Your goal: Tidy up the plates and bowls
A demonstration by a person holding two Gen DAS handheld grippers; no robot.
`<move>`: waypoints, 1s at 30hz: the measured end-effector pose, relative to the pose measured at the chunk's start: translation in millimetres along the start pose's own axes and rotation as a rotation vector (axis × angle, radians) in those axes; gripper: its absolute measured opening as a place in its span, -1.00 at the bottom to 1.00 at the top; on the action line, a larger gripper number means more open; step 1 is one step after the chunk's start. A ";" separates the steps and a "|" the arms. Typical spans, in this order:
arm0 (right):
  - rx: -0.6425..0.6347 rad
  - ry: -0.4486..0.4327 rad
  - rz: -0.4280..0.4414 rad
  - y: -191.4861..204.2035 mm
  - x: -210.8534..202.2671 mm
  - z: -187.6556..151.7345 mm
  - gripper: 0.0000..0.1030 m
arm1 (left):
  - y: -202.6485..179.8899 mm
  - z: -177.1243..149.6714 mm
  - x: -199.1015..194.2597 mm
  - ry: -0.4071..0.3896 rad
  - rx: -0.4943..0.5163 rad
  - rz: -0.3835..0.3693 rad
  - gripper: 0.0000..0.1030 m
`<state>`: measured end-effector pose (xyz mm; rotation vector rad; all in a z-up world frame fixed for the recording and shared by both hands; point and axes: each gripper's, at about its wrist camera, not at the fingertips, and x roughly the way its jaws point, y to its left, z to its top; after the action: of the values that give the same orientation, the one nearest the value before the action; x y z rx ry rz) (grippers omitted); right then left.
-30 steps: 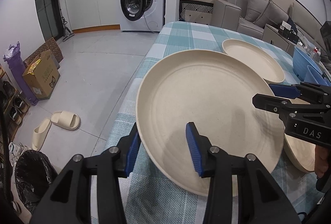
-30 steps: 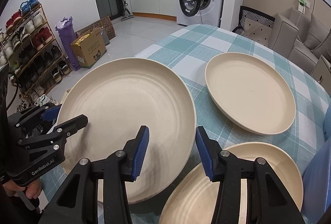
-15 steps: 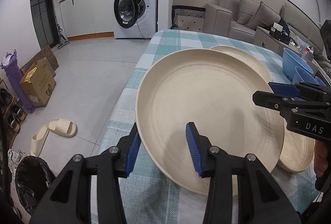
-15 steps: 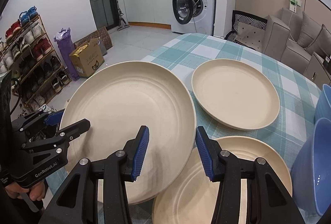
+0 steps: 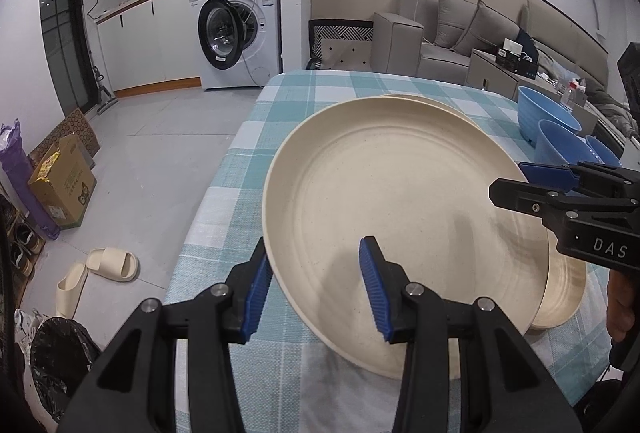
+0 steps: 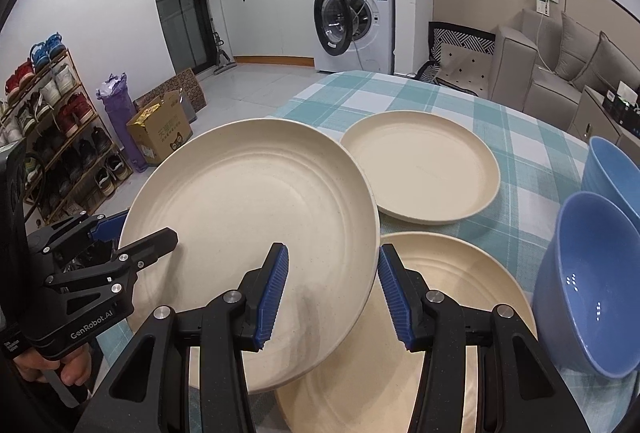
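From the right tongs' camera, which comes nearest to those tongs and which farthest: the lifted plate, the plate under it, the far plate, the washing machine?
1. Lifted plate, its rim between the right tongs.
2. Plate beneath, on the table.
3. Far plate, mid-table.
4. Washing machine, across the room.

At my eleven o'clock a white washing machine stands open-doored; grey sofa at one, pale tiled floor left.

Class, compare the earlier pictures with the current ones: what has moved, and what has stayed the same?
The large cream plate, gripped at opposite rims by the left gripper and right gripper, has risen off the checked tablecloth and shifted over the near plate. Both grips are unchanged. The far plate and blue bowls stayed put.
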<state>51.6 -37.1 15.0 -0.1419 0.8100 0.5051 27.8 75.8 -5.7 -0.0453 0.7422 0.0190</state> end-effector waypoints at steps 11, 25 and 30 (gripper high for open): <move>0.064 -0.020 -0.032 -29.1 -30.5 -22.3 -0.06 | -37.3 -2.4 -1.7 -0.007 0.065 -0.032 -0.17; 0.164 -0.026 -0.049 -67.2 -53.1 -51.6 -0.06 | -78.0 -0.8 6.5 0.000 0.149 -0.059 -0.17; 0.188 -0.028 -0.065 -80.0 -56.6 -56.2 -0.06 | -91.1 2.2 10.9 0.001 0.180 -0.067 -0.17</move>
<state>20.6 -145.6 11.9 0.0126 0.8182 0.3665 40.4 -15.1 -8.3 0.1018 0.7401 -0.1113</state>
